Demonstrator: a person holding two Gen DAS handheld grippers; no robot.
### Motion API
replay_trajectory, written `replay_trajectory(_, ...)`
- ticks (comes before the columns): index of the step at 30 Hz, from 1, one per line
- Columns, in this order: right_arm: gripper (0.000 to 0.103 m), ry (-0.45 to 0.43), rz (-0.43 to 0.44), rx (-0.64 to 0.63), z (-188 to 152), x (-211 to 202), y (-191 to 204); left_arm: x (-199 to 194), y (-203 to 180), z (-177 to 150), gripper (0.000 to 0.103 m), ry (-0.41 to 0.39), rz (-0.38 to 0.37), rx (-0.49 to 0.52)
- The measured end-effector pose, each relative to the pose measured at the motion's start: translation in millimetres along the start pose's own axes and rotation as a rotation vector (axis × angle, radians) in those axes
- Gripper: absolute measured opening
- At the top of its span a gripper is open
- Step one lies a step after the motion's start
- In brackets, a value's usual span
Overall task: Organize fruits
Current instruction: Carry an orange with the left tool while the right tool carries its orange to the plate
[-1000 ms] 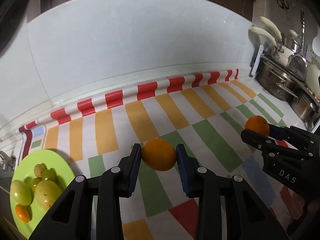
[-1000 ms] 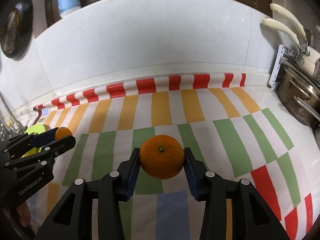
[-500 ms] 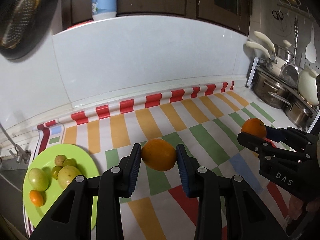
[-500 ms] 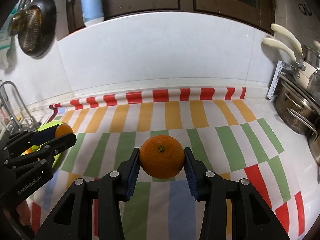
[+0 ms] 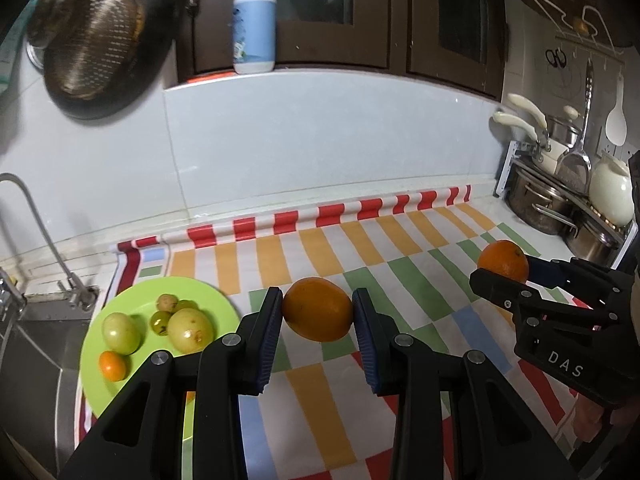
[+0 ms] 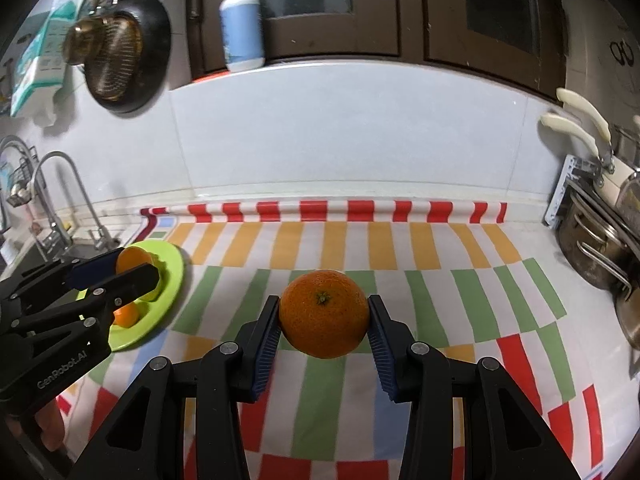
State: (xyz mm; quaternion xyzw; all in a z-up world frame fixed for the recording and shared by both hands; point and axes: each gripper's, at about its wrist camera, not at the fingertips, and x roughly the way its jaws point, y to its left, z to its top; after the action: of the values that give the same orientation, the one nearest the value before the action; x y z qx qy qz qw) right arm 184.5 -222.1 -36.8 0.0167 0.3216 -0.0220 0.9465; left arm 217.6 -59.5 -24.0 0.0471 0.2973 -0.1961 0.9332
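A sink (image 5: 28, 344) with a bent tap (image 5: 44, 240) sits at nine o'clock of the left wrist view, and beside it a green plate (image 5: 120, 384) holds pale green fruits (image 5: 190, 330) and a small orange one. A striped cloth (image 5: 400, 248) in red, orange, green and blue covers the counter up to the white tiled wall (image 5: 320, 140), where a dark pan (image 5: 100, 40) hangs at eleven o'clock and a soap bottle (image 5: 254, 28) stands at twelve. The left gripper (image 5: 316, 320) clamps a smooth orange (image 5: 318, 309) above the cloth; the right gripper (image 6: 324, 320) clamps a dimpled orange (image 6: 324, 314). Steel pots (image 5: 540, 204) crowd three o'clock.
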Motion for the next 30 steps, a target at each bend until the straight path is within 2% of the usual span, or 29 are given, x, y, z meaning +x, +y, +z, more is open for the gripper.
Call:
replay_trajectory(16,0.044,-0.053,0.07,-0.055,-2,-35,52,-55,30,-15,0.036,-0.056,0.053,-0.03)
replay_trajectory(30,0.044,-0.068,0.126,-0.093,-2,-39,112,-86,84,-29,0.036,-0.076,0.106,-0.059)
